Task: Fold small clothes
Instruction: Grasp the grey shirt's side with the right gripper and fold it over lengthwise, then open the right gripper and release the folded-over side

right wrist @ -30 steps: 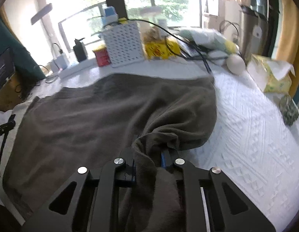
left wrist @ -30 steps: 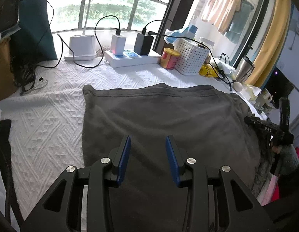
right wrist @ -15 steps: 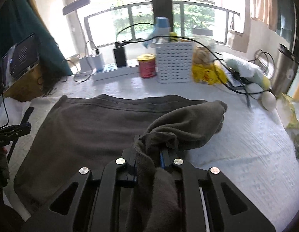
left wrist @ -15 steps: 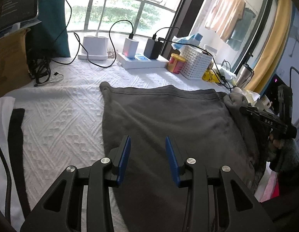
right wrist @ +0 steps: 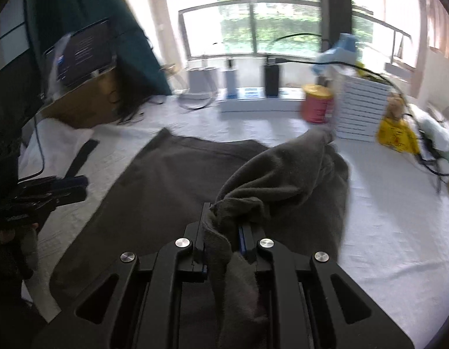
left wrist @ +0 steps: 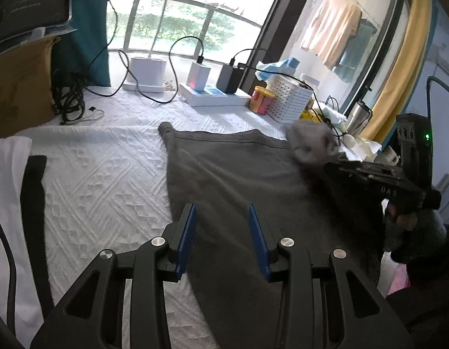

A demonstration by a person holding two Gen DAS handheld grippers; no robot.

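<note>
Fleece bunches softly: the dark grey fleece garment [right wrist: 178, 180] lies on our white quilted bedspread [left wrist: 102, 174], one edge clamped in our right gripper [right wrist: 221, 232]. Our left gripper [left wrist: 221, 232] hangs half-open, empty. We judge it light, limp; edges and corners suit gripping.

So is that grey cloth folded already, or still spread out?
Partly folded: most of the grey cloth lies flat on the white bedspread, but the right gripper has one edge pinched and lifted over it.
</note>
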